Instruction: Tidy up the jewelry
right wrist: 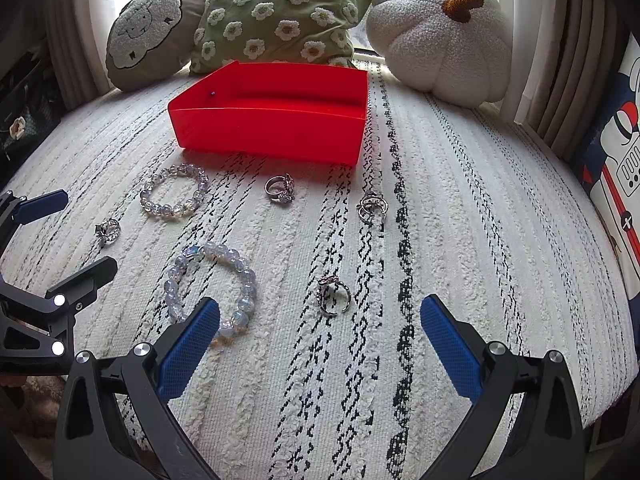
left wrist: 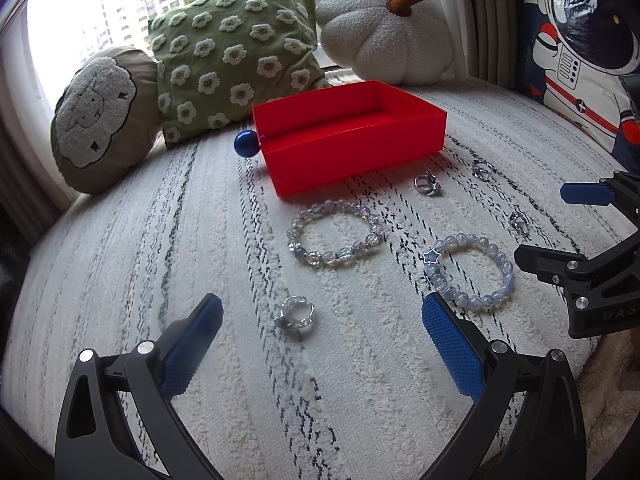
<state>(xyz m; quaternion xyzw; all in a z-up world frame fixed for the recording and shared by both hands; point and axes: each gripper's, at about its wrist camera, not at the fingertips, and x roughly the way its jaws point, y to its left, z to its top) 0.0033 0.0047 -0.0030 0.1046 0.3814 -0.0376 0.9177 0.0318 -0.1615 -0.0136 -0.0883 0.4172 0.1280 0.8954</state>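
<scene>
An open red box (left wrist: 352, 152) (right wrist: 272, 132) with a blue knob (left wrist: 247, 143) sits on a white woven cover. In front of it lie a clear-bead bracelet (left wrist: 316, 257) (right wrist: 168, 209), a bracelet with a blue star (left wrist: 432, 256) (right wrist: 249, 284) and several silver rings. My left gripper (left wrist: 322, 312) is open just above the cover, with one ring (left wrist: 294, 316) (right wrist: 107, 230) between its fingers, untouched. My right gripper (right wrist: 320, 312) is open too, straddling another ring (right wrist: 333, 296) (left wrist: 519, 222). Two more rings (right wrist: 280, 189) (right wrist: 370, 206) lie nearer the box.
Behind the box lean a sheep cushion (left wrist: 100, 116), a green flower cushion (left wrist: 236, 52) and a white pumpkin cushion (left wrist: 384, 28). An astronaut cushion (left wrist: 580, 60) stands at the right. The cover (right wrist: 480, 240) drops away at its near and side edges.
</scene>
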